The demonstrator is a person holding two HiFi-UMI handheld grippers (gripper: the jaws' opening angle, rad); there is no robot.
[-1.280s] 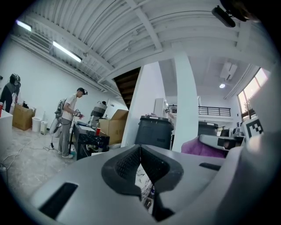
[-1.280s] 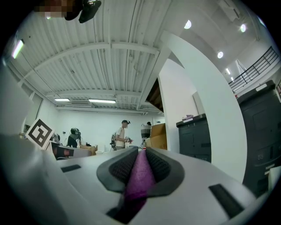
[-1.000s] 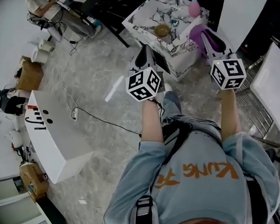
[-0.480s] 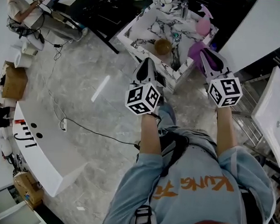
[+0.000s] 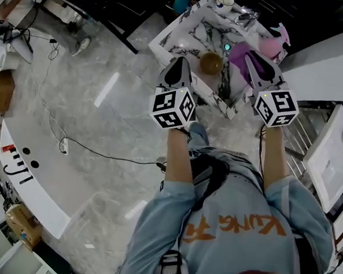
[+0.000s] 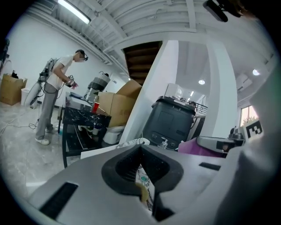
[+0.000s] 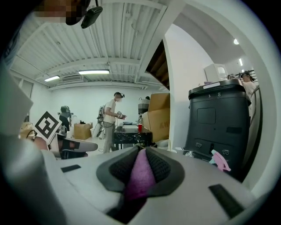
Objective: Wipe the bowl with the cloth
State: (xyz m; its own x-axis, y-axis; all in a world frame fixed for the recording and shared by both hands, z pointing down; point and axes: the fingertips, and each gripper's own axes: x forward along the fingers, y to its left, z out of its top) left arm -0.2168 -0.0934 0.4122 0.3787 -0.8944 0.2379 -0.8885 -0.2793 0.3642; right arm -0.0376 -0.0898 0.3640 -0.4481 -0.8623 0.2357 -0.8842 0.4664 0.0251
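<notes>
Holding the purple cloth (image 7: 141, 173) pinched in my right claw (image 5: 255, 55), I aim for the brown bowl (image 5: 210, 63) on the marble bench (image 5: 184, 31), just ahead of and between both claws. My left claw (image 5: 179, 63) is closed and empty; I should open it to steady the rim before wiping.

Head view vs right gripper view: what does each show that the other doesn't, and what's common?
Head view only: the brown bowl on the marble table, plus the wearer's torso.

Right gripper view only: the ceiling strip lights, and the right hand-held gripper seen close up, its jaws shut on the purple cloth.

Both: the purple cloth, the pink spray bottle and the left hand-held gripper.
</notes>
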